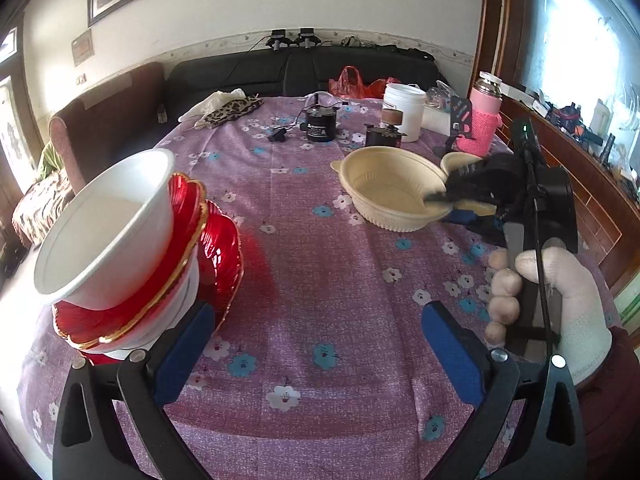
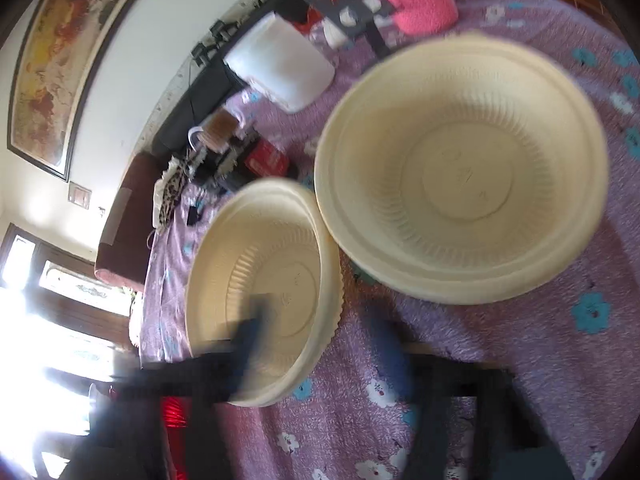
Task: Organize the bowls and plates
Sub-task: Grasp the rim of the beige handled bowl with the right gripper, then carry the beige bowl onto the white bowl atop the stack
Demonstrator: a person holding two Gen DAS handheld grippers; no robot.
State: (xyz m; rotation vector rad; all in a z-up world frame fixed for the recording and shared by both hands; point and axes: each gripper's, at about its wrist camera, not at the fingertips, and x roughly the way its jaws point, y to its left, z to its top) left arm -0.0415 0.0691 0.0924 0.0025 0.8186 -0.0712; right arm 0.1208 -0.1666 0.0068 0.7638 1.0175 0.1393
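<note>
On the purple flowered tablecloth (image 1: 320,280) two cream ribbed bowls stand side by side. The nearer cream bowl (image 1: 390,196) (image 2: 264,280) has one finger of my right gripper (image 1: 448,204) (image 2: 320,320) inside it and the other outside, closed on its rim, though the right wrist view is blurred. The second cream bowl (image 1: 460,160) (image 2: 460,172) sits just behind. A tilted white bowl (image 1: 108,232) tops a leaning stack of red gold-rimmed plates (image 1: 216,248) at the left. My left gripper (image 1: 318,344) is open and empty, its left finger beside the stack's base.
At the table's far end are a black round device (image 1: 320,124), a white tub (image 1: 404,110), a pink-sleeved flask (image 1: 484,120), a red bag (image 1: 352,82) and a leopard cloth (image 1: 228,112). A dark sofa (image 1: 300,68) lies beyond. A gloved hand (image 1: 560,296) holds the right gripper.
</note>
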